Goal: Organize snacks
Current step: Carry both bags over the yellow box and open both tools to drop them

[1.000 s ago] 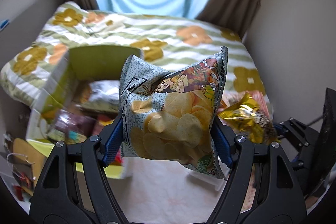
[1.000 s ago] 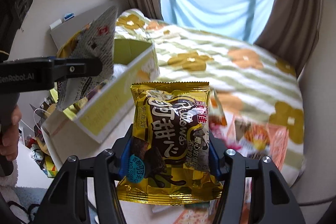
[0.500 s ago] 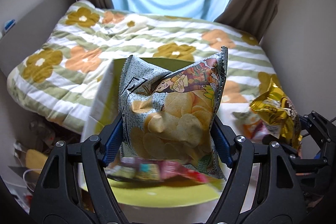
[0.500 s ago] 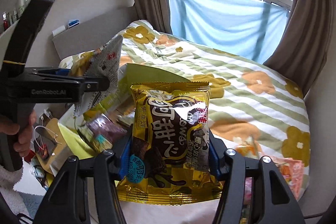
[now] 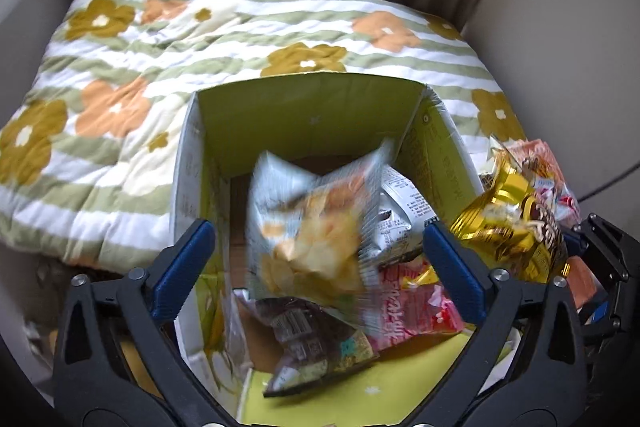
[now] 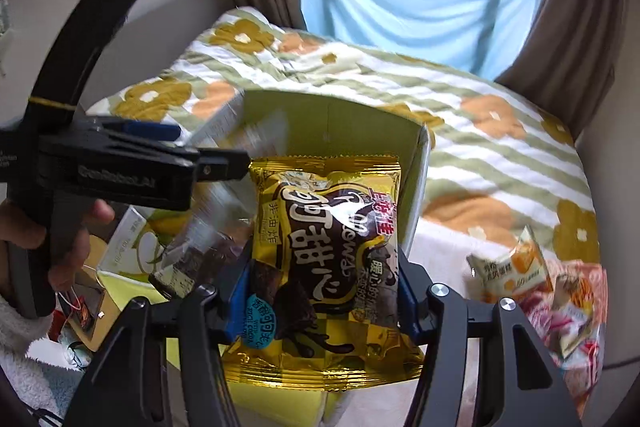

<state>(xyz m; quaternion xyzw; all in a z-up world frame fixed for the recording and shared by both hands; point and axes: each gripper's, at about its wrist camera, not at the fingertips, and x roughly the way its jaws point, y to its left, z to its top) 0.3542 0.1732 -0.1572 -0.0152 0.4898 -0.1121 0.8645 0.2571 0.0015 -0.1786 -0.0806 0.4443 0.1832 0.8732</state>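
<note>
Two bags, one box: chips dropping, gold bag next

One chip bag (image 5: 316,227) is loose between my left gripper (image 5: 318,267) pads, blurred, over the open box (image 5: 304,107) on the bed. My left jaws are opening and no pad (image 5: 182,269) touches it. Its long axis runs roughly up the frame, top seam toward the box's far wall, printed face toward me, slightly tilted.

To do this well, I keep the left jaws wide and centred over the box so the bag lands on the snacks inside, not on the rim.

My right gripper (image 6: 320,291) clamps the gold bag (image 6: 328,267) by its sides, upright, seam up, near the box's right wall. I judge it should come over the opening before I let go.
</note>
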